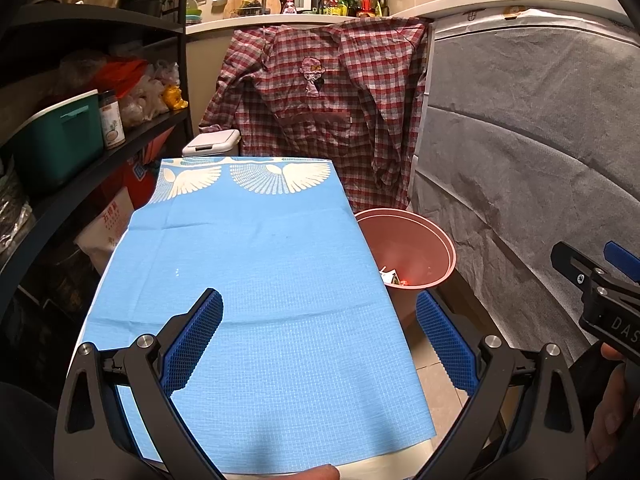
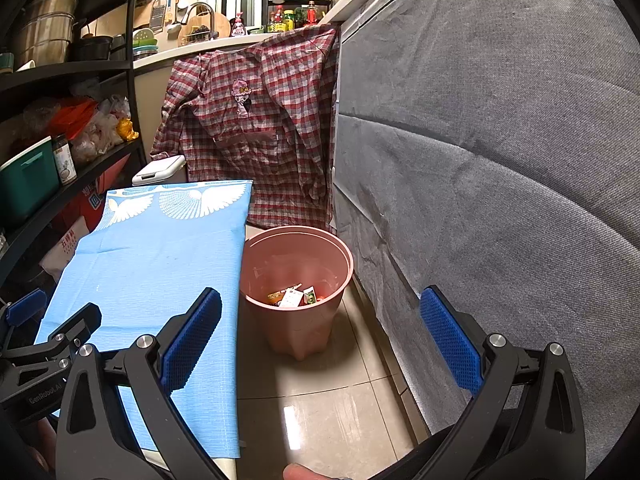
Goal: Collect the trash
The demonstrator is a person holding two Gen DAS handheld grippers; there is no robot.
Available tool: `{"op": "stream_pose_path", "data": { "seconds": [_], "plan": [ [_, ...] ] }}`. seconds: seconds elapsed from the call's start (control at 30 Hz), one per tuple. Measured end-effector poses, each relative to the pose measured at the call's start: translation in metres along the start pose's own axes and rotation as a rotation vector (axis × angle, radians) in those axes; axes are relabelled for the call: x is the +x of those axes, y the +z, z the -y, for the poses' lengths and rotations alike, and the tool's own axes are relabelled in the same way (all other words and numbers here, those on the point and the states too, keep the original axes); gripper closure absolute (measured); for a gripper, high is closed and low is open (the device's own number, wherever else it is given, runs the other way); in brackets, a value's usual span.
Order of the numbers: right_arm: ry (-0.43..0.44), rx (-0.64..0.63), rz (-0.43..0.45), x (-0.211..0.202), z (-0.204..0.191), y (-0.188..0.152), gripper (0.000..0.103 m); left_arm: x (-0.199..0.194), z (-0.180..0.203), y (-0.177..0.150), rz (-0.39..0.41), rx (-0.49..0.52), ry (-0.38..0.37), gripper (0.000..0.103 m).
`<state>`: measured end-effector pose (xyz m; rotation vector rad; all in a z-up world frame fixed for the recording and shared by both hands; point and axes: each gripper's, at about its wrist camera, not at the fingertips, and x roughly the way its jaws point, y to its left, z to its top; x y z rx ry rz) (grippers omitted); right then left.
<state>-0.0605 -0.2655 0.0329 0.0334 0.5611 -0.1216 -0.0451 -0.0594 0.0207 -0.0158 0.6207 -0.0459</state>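
A pink bin (image 2: 298, 280) stands on the tiled floor right of the table; it also shows in the left wrist view (image 1: 408, 252). Several small wrappers (image 2: 294, 296) lie at its bottom. The table carries a blue cloth (image 1: 256, 292) with white wing prints, bare of trash; it also shows in the right wrist view (image 2: 152, 272). My left gripper (image 1: 318, 338) is open and empty above the cloth's near half. My right gripper (image 2: 320, 340) is open and empty, over the floor just short of the bin.
A plaid shirt (image 1: 320, 108) hangs from the counter behind the table. A grey padded cover (image 2: 500, 180) fills the right side. Black shelves (image 1: 80, 140) with boxes and bags line the left. A white lidded bin (image 1: 212, 142) stands behind the table.
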Motion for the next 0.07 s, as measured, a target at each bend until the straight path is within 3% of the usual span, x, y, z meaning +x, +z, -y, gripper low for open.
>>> {"op": "stream_pose_path", "data": {
  "seconds": [0.07],
  "plan": [
    [0.0,0.0,0.001,-0.0003,-0.0002,-0.0002,0.005,-0.0003,-0.0014,-0.0009,0.0,-0.001,-0.002,0.009]
  ]
}}
